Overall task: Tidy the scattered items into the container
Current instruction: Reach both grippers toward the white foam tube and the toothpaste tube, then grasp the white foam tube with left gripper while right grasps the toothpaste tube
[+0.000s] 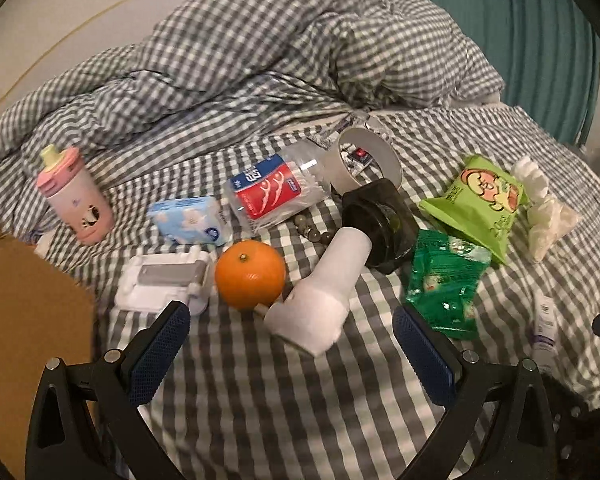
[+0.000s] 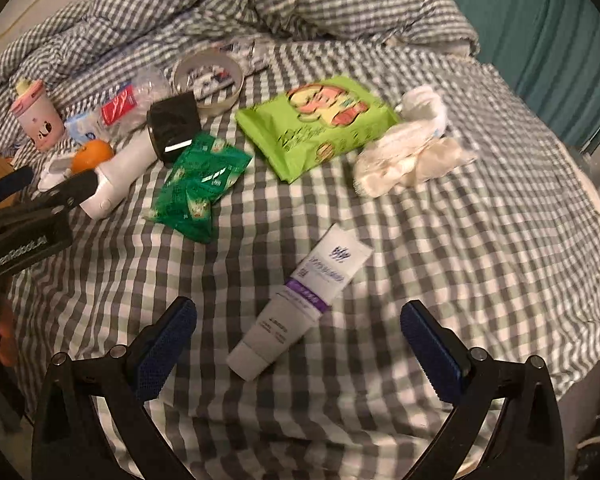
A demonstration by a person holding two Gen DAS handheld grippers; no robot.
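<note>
Scattered items lie on a checked bed sheet. In the left wrist view my left gripper (image 1: pixel 292 344) is open and empty, just short of a white handheld device with a dark head (image 1: pixel 324 300) and an orange (image 1: pixel 250 274). A cardboard box (image 1: pixel 24 320) stands at the left. In the right wrist view my right gripper (image 2: pixel 300 344) is open and empty, with a white and purple tube (image 2: pixel 300 300) lying between its fingers. The left gripper (image 2: pixel 36 196) shows at the left edge there.
Also on the bed are a pink cup (image 1: pixel 76 196), a tissue pack (image 1: pixel 188 220), a clear plastic tub (image 1: pixel 276 188), a tape roll (image 1: pixel 368 160), a light green snack bag (image 2: pixel 316 120), a dark green packet (image 2: pixel 196 188) and a bag of white pads (image 2: pixel 412 152). A crumpled duvet (image 1: pixel 260 52) lies behind.
</note>
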